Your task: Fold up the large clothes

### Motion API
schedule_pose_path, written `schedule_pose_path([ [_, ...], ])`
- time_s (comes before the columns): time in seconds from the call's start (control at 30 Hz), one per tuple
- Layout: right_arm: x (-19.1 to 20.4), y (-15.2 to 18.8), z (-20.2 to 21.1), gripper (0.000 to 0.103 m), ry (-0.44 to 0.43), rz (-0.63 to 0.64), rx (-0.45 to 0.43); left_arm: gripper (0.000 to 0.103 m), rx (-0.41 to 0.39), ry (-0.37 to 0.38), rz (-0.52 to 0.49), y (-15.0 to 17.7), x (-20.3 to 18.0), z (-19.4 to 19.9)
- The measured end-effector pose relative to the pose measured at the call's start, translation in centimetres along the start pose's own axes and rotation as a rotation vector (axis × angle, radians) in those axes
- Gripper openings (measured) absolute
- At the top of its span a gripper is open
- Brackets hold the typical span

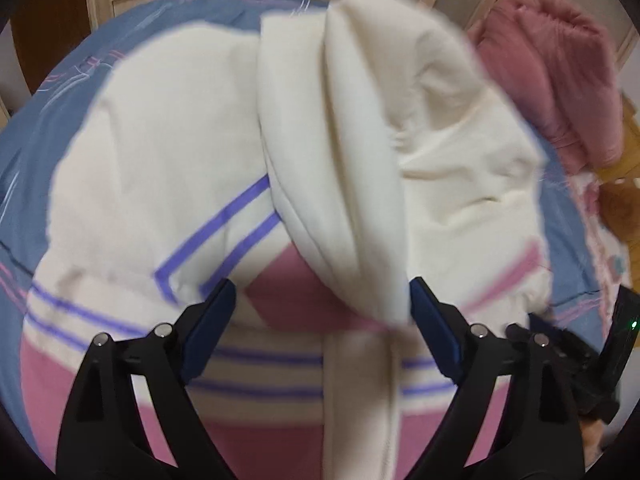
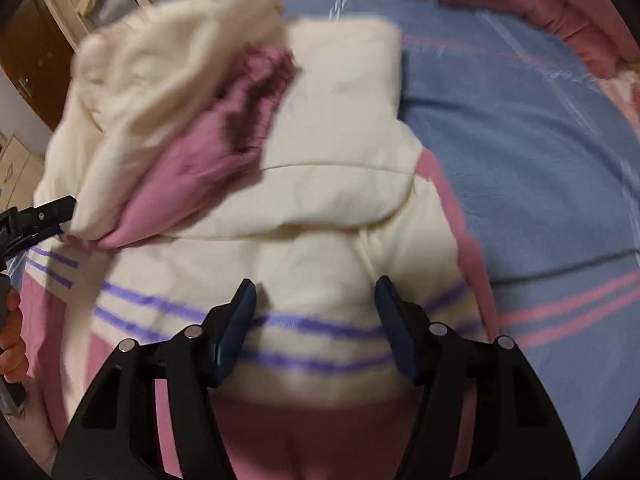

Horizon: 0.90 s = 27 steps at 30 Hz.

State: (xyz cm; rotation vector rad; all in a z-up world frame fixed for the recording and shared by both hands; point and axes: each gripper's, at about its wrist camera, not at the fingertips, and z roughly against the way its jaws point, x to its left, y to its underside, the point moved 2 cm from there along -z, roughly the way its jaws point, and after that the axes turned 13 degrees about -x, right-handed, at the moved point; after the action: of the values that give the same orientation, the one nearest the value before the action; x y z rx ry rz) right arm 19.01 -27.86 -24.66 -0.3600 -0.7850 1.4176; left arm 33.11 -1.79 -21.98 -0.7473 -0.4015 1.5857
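With both claws open, jacket (image 1: 168, 152) on bedsheet (image 1: 40, 140).

Cream jacket (image 1: 168, 128) with purple stripes and pink panels lies spread on the blue bedsheet (image 2: 520, 160), one sleeve (image 1: 340, 168) folded across its front, pink-lined hood (image 2: 224, 140) rumpled up top.

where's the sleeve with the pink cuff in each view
Left wrist view: the sleeve drapes down the middle, ending between the open left gripper fingers; no pink cuff shows.
Right wrist view: it lies upper left, pink cuff pointing toward the left gripper at the left edge.
Shared landmark: the jacket's double purple stripes.
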Motion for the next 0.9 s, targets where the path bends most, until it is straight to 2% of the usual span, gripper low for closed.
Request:
schedule_pose_path([
  [0.07, 1.4, 1.7, 3.0, 0.063, -0.060, -0.026, -0.068, 0.088, -0.052, -0.015, -0.060, 0.9, -0.2, 3.1],
  [0.13, 2.7, 3.6, 5.0, 0.063, -0.029, -0.001, -0.094, 0.089, -0.082, -0.063, -0.099, 2.6, 0.8, 6.0],
  [0.2, 4.1, 5.4, 5.9, 0.063, -0.109, -0.011, -0.071, 0.088, -0.049, -0.082, -0.068, 5.8, 3.0, 7.9],
  [0.27, 6.1, 7.3, 5.7, 0.063, -0.192, -0.022, -0.008, 0.089, -0.004, -0.092, -0.036, 8.4, 5.3, 8.7],
  [0.33, 7.2, 8.9, 5.3, 0.064, -0.195, -0.018, 0.039, 0.089, 0.038, -0.127, -0.027, 11.0, 6.6, 8.5],
  [0.37, 7.9, 9.5, 5.0, 0.068, -0.190, -0.008, 0.054, 0.089, 0.039, -0.122, -0.033, 12.6, 7.1, 8.9],
  [0.43, 8.4, 10.2, 4.5, 0.068, -0.139, 0.017, 0.074, 0.090, 0.002, -0.147, -0.110, 14.6, 6.8, 9.2],
  [0.5, 9.3, 10.2, 5.3, 0.068, -0.162, 0.019, 0.062, 0.090, 0.009, -0.175, -0.148, 15.3, 6.3, 9.6],
  [0.57, 10.8, 10.5, 6.6, 0.068, -0.250, 0.025, 0.042, 0.090, 0.019, -0.139, -0.118, 15.3, 6.2, 10.7],
  [0.6, 11.6, 11.5, 7.1, 0.068, -0.244, 0.052, 0.051, 0.092, 0.031, -0.126, -0.113, 15.5, 6.1, 10.8],
  [0.67, 12.1, 13.2, 6.0, 0.068, -0.179, 0.107, 0.103, 0.093, 0.040, -0.143, -0.122, 16.2, 6.2, 10.3],
  [0.77, 12.8, 15.0, 5.9, 0.069, -0.145, 0.202, 0.072, 0.093, 0.022, -0.192, -0.174, 17.3, 5.8, 10.1],
  [0.83, 12.8, 14.7, 6.9, 0.068, -0.147, 0.196, 0.076, 0.093, 0.028, -0.186, -0.152, 17.2, 5.5, 10.7],
  [0.9, 12.4, 14.6, 8.4, 0.068, -0.209, 0.164, 0.055, 0.093, 0.040, -0.141, -0.128, 17.6, 5.4, 12.2],
])
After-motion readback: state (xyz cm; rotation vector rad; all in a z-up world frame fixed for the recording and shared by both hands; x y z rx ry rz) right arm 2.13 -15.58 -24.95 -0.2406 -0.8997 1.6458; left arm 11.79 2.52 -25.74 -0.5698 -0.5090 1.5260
